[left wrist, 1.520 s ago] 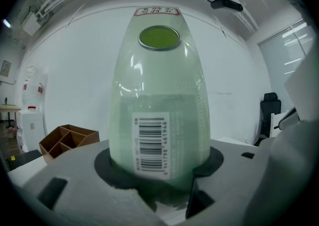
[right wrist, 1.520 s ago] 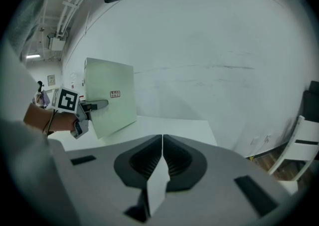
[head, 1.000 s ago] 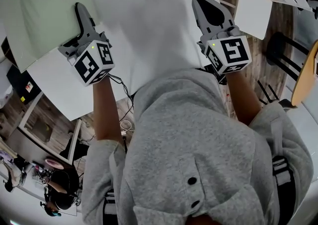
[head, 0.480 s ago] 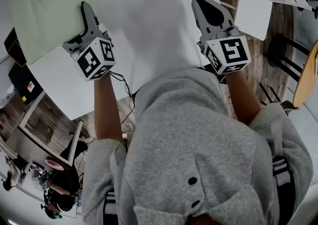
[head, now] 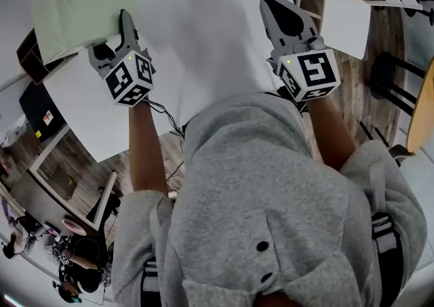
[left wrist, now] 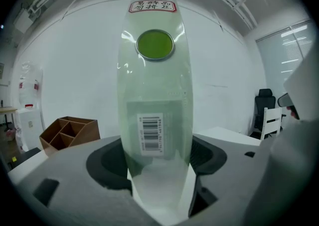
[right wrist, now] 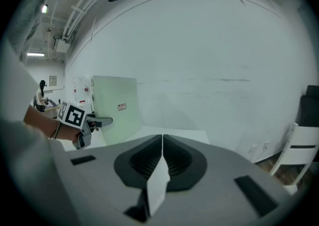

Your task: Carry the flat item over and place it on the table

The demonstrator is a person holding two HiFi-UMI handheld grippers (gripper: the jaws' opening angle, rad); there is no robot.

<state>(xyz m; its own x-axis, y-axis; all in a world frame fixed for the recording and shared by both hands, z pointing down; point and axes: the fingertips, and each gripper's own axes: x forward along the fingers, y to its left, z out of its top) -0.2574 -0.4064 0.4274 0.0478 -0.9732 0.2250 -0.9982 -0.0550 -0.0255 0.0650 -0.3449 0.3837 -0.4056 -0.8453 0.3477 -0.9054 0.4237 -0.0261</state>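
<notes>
In the head view, the left gripper [head: 119,31] sits at 10 o'clock, its fingers at the lower right corner of the pale green flat item [head: 71,1]. The item fills the 11 o'clock corner over the white table [head: 224,1]; whether its lower edge touches the tabletop cannot be told from here. The right gripper [head: 277,9] is at 1 o'clock, above the table's right side and well apart from the item. The person's grey hoodie [head: 271,204] fills the lower half. In the left gripper view, the flat item rises from 6 o'clock to 12 o'clock between the jaws. It is translucent, with a barcode label [left wrist: 151,133] at the centre and a round green disc [left wrist: 155,45] toward 12 o'clock. The jaws have just been opening and stand wide. A sliver of white shows between the item and the right-hand pad, so the item stands between them unpinched. A wooden organizer [left wrist: 67,131] sits at 8 o'clock. In the right gripper view, that gripper's jaws are pressed together at 6 o'clock with nothing between them. The flat item stands nearly upright at 9 o'clock, its lower edge apparently on the table. The left gripper is at the item's left edge, its marker cube [right wrist: 74,115] just beside. A white chair [right wrist: 295,156] is at 4 o'clock.
</notes>
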